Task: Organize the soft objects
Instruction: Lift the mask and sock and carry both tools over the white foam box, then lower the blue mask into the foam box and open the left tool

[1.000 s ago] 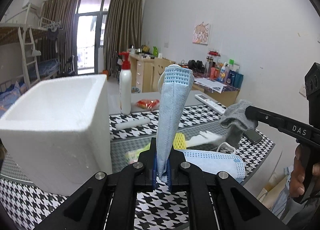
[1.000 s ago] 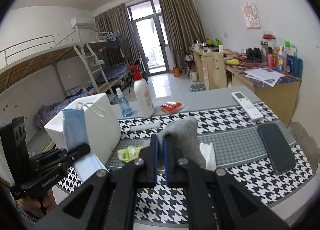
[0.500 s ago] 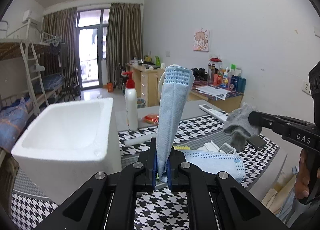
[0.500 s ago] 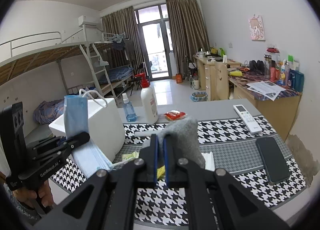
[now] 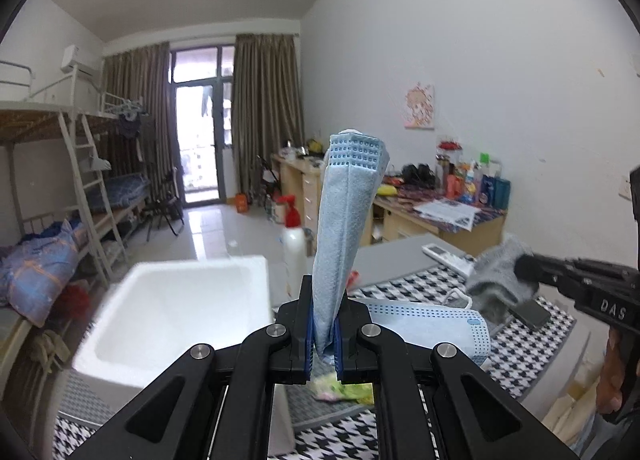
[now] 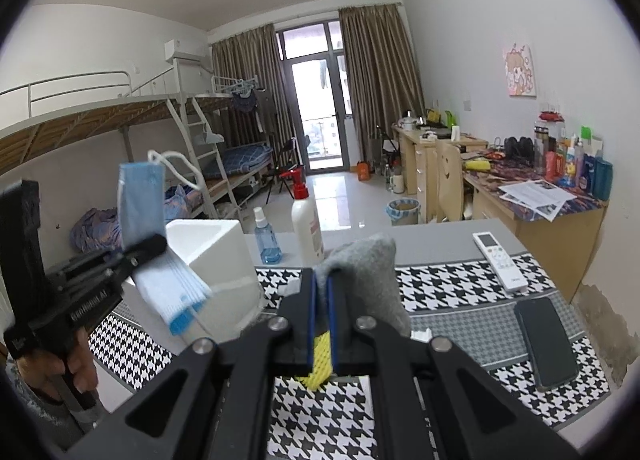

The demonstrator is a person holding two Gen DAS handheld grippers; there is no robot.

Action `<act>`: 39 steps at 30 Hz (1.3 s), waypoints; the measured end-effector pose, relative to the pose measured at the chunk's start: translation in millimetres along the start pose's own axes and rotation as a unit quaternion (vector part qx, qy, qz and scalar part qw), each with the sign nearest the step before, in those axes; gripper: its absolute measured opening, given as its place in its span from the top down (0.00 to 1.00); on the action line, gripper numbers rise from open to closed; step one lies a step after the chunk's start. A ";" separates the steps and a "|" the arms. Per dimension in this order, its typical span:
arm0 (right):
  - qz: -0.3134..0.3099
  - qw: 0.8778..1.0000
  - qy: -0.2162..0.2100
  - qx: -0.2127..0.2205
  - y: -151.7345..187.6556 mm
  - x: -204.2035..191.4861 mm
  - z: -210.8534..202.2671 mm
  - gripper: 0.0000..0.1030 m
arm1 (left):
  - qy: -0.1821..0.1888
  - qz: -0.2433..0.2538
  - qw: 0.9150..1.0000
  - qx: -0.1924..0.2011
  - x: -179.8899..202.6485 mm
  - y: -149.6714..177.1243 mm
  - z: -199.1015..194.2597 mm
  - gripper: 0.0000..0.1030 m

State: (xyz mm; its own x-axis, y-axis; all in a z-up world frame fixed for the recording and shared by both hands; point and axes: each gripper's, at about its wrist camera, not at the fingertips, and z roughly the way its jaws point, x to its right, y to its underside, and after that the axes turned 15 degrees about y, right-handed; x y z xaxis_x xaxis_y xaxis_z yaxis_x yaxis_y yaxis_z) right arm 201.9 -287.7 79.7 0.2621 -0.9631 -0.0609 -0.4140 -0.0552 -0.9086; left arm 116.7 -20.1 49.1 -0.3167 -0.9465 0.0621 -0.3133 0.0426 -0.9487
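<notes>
My left gripper (image 5: 322, 334) is shut on a light blue face mask (image 5: 346, 228) that stands up from the jaws, with part of it hanging to the right. It is held in the air, right of and above the open white foam box (image 5: 172, 312). The mask also shows in the right wrist view (image 6: 140, 200) beside the box (image 6: 216, 256). My right gripper (image 6: 320, 300) is shut on a grey sock (image 6: 372, 272), held above the table; the sock also shows at the right of the left wrist view (image 5: 500, 280).
On the houndstooth tablecloth (image 6: 440, 288) lie a black phone (image 6: 546, 340), a white remote (image 6: 498, 260), a yellow foam net (image 6: 318, 372) and a green wrapper (image 5: 344, 386). A white pump bottle (image 6: 306, 228) and a blue spray bottle (image 6: 268, 240) stand behind the box.
Both grippers have risen with their loads. The foam box now lies lower in the left wrist view, its inside visible; the mask sits higher against the box in the right wrist view.
</notes>
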 end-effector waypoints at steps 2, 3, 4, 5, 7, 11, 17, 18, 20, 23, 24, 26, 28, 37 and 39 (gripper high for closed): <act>0.000 1.000 0.000 0.001 -0.3 -0.5 0.9 0.93 | -0.011 0.000 1.000 0.006 -3.8 -5.0 -3.9 0.93; -0.001 1.000 -0.002 0.002 -1.1 -1.6 1.2 0.92 | -0.013 0.000 1.000 0.007 -4.1 -7.2 -3.7 0.93; -0.001 1.000 -0.003 0.003 -1.7 -2.2 1.8 0.93 | -0.016 0.000 1.000 0.008 -5.2 -8.5 -4.6 0.93; -0.002 1.000 -0.004 0.004 -2.5 -3.4 2.3 0.92 | -0.020 0.000 1.000 0.009 -6.6 -9.5 -5.0 0.93; -0.004 1.000 -0.008 0.005 -4.2 -6.7 3.0 0.93 | -0.026 -0.001 1.000 0.012 -9.0 -10.7 -5.5 0.93; -0.012 1.000 -0.017 0.011 -7.9 -15.7 3.7 0.93 | -0.037 -0.004 0.999 0.014 -14.4 -12.5 -5.1 0.93; -0.025 0.999 -0.034 0.017 -12.6 -31.0 6.6 0.93 | -0.052 -0.011 0.998 0.013 -25.2 -15.3 -6.9 0.93; -0.026 0.999 -0.037 0.018 -13.5 -33.2 6.9 0.93 | -0.056 -0.012 0.998 0.013 -26.7 -15.8 -7.7 0.93; -0.029 0.998 -0.043 0.020 -15.2 -37.3 7.5 0.92 | -0.062 -0.014 0.998 0.014 -29.6 -16.8 -8.7 0.93; -0.032 0.998 -0.052 0.022 -18.0 -43.0 8.1 0.93 | -0.074 -0.019 0.997 0.017 -36.3 -18.1 -11.7 0.93; -0.034 0.998 -0.055 0.023 -18.7 -44.9 8.4 0.93 | -0.078 -0.021 0.997 0.017 -38.8 -18.6 -12.2 0.93; -0.037 0.997 -0.061 0.024 -19.5 -48.4 10.1 0.93 | -0.085 -0.025 0.996 0.018 -44.8 -19.9 -12.7 0.93; -0.039 0.997 -0.066 0.025 -19.8 -51.3 11.9 0.93 | -0.094 -0.028 0.995 0.017 -50.1 -19.7 -12.7 0.93; -0.048 0.995 -0.081 0.027 -21.9 -60.9 17.4 0.93 | -0.121 -0.048 0.991 0.005 -72.7 -17.0 -7.0 0.93; -0.049 0.995 -0.083 0.026 -21.8 -61.9 19.2 0.93 | -0.125 -0.055 0.991 -0.001 -78.1 -14.4 -3.0 0.93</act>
State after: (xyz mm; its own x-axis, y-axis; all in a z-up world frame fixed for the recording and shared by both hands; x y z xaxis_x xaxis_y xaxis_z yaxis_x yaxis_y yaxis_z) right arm 211.4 -221.8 95.3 0.4407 -0.8970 -0.0344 -0.3354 -0.1291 -0.9332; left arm 143.3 54.1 58.9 -0.0480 -0.9951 0.0863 -0.3354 -0.0654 -0.9398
